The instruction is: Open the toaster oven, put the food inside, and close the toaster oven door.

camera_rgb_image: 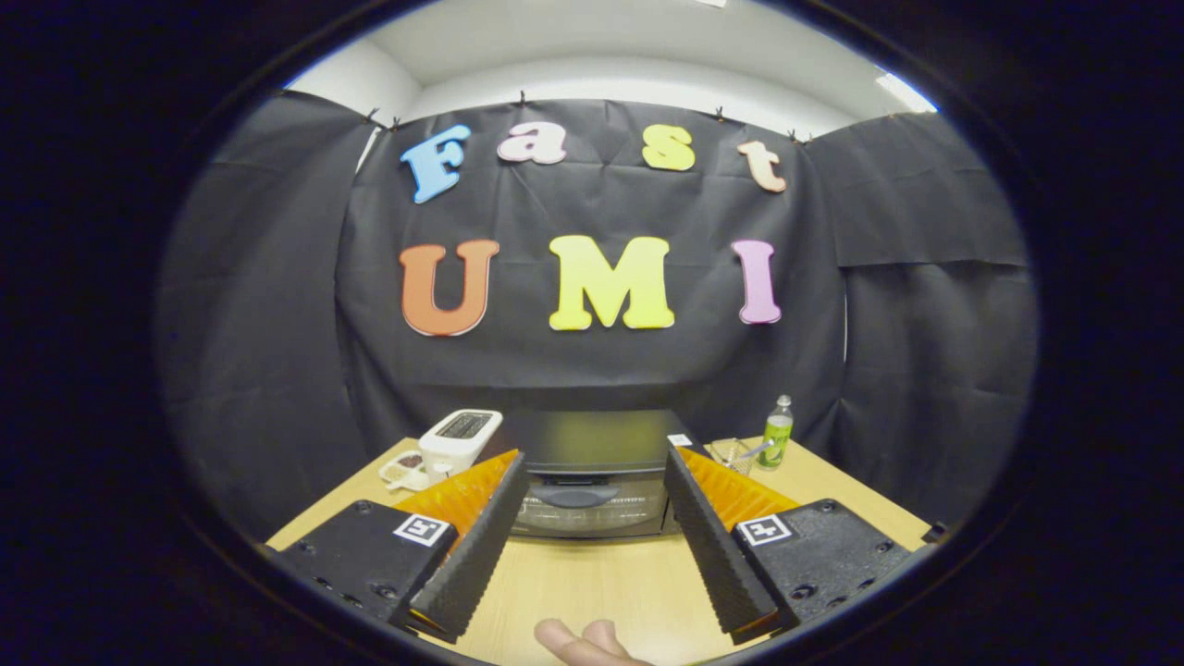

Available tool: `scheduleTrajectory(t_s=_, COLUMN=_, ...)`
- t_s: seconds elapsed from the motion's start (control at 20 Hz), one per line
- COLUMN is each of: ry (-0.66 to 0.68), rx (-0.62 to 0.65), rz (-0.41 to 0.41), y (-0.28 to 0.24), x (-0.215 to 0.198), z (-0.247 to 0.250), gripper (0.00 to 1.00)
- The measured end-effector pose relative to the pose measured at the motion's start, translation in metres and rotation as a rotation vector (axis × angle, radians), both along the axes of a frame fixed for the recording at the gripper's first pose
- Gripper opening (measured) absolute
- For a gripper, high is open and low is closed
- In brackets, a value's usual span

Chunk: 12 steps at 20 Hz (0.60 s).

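The gripper [597,481] hangs wide open and empty before the closed toaster oven [589,472], which sits mid-table beyond the fingers; its door looks rigid, hinged and likely smooth, so the dark handle [575,497] across its top seems the best hold.

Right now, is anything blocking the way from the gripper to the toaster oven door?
Nothing visible is. The gripper has its fingers spread open, and the toaster oven sits straight ahead beyond them, door handle showing in the gap. Bare wooden table lies between. The white toaster and green bottle stand off to the sides.
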<state>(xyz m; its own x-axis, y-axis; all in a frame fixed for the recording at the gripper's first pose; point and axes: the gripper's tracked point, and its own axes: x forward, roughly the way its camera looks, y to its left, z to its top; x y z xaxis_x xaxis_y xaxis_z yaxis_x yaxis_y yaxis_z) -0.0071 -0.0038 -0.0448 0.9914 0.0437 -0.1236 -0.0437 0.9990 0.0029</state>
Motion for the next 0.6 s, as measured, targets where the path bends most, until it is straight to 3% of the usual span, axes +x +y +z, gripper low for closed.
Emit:
scheduleTrajectory(t_s=0.3, ry=-0.101, rx=0.018, rz=-0.012, y=-0.027, x=-0.035, z=0.065, gripper=0.97)
scheduleTrajectory(t_s=0.6, ry=-0.130, rx=0.004, rz=0.006, y=-0.028, x=-0.046, z=0.080, gripper=0.97)
